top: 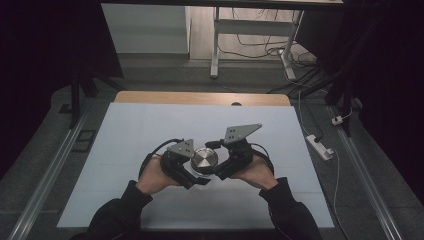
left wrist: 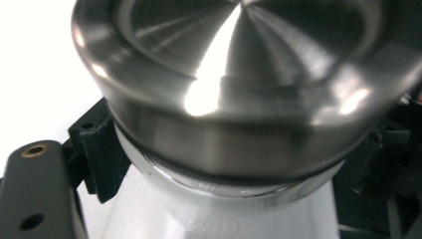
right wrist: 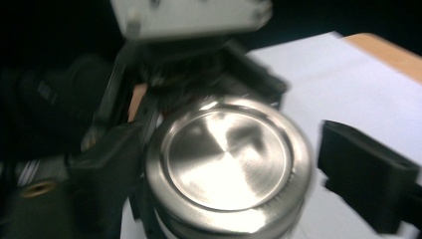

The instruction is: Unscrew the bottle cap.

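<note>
A clear jar (left wrist: 224,209) with a brushed steel lid (top: 205,161) is held just above the middle of the white sheet. My left gripper (top: 189,173) is shut on the jar's glass body just under the lid (left wrist: 234,74); one pad (left wrist: 102,157) presses its left side. My right gripper (top: 224,164) comes in from the other side at lid height. In the right gripper view its jaws straddle the lid (right wrist: 226,159): the left finger (right wrist: 107,169) touches the rim, while the right finger (right wrist: 368,174) stands a little off it. The left gripper's grey plate (right wrist: 189,15) shows behind the lid.
A white sheet (top: 150,125) covers the table, with a strip of bare wood (top: 200,97) along the far edge. On the floor to the right lies a power strip (top: 320,146) with cables. A desk frame (top: 215,45) stands beyond the table.
</note>
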Demonstrator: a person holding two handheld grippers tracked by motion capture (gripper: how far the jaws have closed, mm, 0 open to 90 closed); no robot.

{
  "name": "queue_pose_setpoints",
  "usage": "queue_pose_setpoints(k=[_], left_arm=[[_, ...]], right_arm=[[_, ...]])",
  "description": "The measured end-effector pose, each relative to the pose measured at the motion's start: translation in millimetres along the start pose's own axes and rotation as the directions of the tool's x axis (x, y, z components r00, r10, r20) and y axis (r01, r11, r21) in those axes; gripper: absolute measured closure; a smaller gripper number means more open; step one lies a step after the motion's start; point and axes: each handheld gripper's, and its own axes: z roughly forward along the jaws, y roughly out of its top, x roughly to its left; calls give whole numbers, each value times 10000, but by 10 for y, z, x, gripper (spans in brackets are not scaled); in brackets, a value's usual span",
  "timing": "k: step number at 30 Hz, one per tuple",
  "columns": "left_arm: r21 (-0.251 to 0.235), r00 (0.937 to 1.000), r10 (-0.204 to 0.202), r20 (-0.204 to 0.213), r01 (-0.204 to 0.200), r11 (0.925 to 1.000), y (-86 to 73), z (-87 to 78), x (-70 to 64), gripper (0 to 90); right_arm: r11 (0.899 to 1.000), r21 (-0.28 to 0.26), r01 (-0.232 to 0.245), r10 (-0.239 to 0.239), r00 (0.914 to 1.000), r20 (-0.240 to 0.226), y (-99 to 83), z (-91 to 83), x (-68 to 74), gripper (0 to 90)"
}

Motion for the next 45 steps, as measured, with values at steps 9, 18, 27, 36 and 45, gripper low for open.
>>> queue_pose_setpoints(k=[9, 18, 27, 36, 45], left_arm=[[-139, 9791, -1184, -1650, 1178, 9929, 7, -6, 20, 156], [51, 9659, -1266, -2259, 1311, 9914, 50, 35, -42, 156], [-31, 9912, -801, -1058, 802, 9968, 26, 2, -11, 156], [-255, 9993, -159, 333, 168, 9995, 24, 6, -26, 156], [-198, 9934, -859, -763, 846, 9962, 23, -8, -4, 156]], right_arm=[[9970, -164, -761, 778, 9691, 2339, 54, 21, 73, 55], [9991, -50, -422, 409, 9208, 3878, 48, 225, 252, 174], [9999, 28, -125, 116, 9767, 2143, 46, 104, 139, 195], [9982, -37, 591, -592, 9975, -397, 6, -7, -32, 195], [9999, -148, 47, -37, 9977, 672, 57, -22, 1, 55]])
